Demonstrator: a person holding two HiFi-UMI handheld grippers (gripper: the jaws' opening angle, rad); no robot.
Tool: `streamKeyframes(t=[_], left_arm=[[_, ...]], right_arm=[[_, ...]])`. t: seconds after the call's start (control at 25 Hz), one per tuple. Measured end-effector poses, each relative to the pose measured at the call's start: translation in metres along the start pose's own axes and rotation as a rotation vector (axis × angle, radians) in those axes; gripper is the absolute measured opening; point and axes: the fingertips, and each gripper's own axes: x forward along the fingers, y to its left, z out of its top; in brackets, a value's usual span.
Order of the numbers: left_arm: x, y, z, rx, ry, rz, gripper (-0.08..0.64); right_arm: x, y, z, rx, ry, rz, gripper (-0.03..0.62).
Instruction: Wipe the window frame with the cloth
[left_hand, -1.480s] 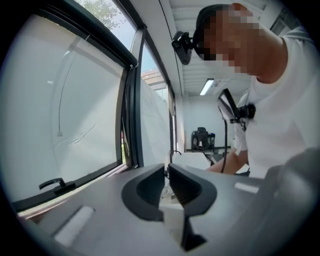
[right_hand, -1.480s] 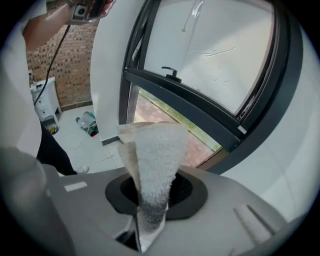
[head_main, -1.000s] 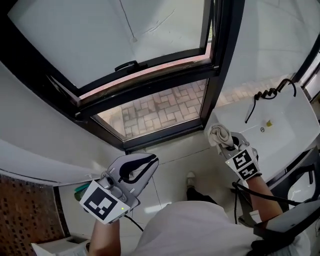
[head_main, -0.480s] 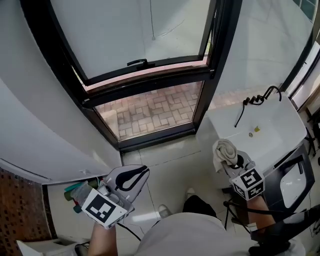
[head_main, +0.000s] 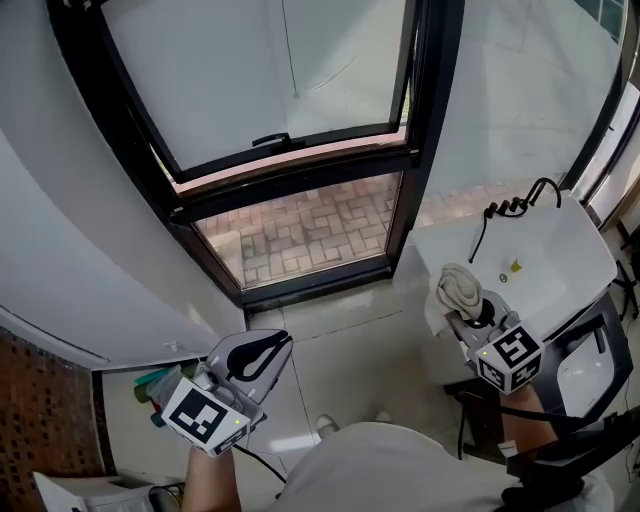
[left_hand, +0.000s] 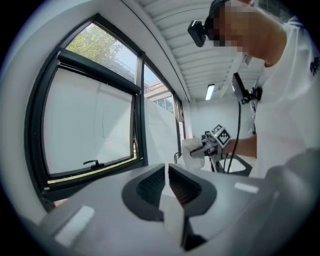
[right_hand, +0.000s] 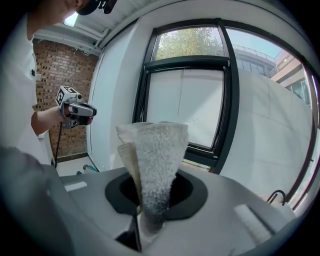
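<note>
**What each view adds.** The head view shows both tools well below the window frame and touching none of it. Your left gripper is at lower left. Your right gripper is at lower right, over the near edge of a white basin. Only the right gripper view shows the grip itself: the jaws are clenched on the cloth, which stands up from them as a bunched, upright fold. Only the left gripper view shows that gripper's pads drawn together to a sliver with nothing between them. It also takes in your other tool and the cloth from the side. The brick wall and the trees beyond the top pane appear in the right gripper view alone.

**Change from earlier.** One second ago the cloth was close to the frame's lower right corner. It now sits farther right and clear of the frame. The left gripper has kept its place at lower left.

**Surroundings.** A black hose lies on the basin's far edge. Bottles stand on the floor beside the left gripper. Brick paving shows through the lower pane. In the right gripper view the cloth hides the middle of the frame's lower bar.
</note>
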Motion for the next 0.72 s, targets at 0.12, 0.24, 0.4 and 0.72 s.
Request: streamKeyframes(t=[0.12,0.24,0.4,0.72], left_arm=[[0.006,-0.008,0.006,-0.017,-0.008,0.000,0.041],[0.008,-0.014,0.014,-0.029,-0.019,-0.009,0.041],[0.011,-0.016,0.016,-0.032,-0.017,-0.007,0.041],[0.005,-0.022,0.009,-0.007,-0.004,0.021,0.041]], right_arm=[[-0.007,-0.006,0.006,0.009,-0.029,0.001,0.072],[-0.013,-0.008,0.016,0.013,-0.051,0.019,0.072],[-0.015,-0.009,0.019,0.027,-0.065,0.028,0.072],[-0.003,0.002,0.022,0.003,-0.064,0.069,0.072]])
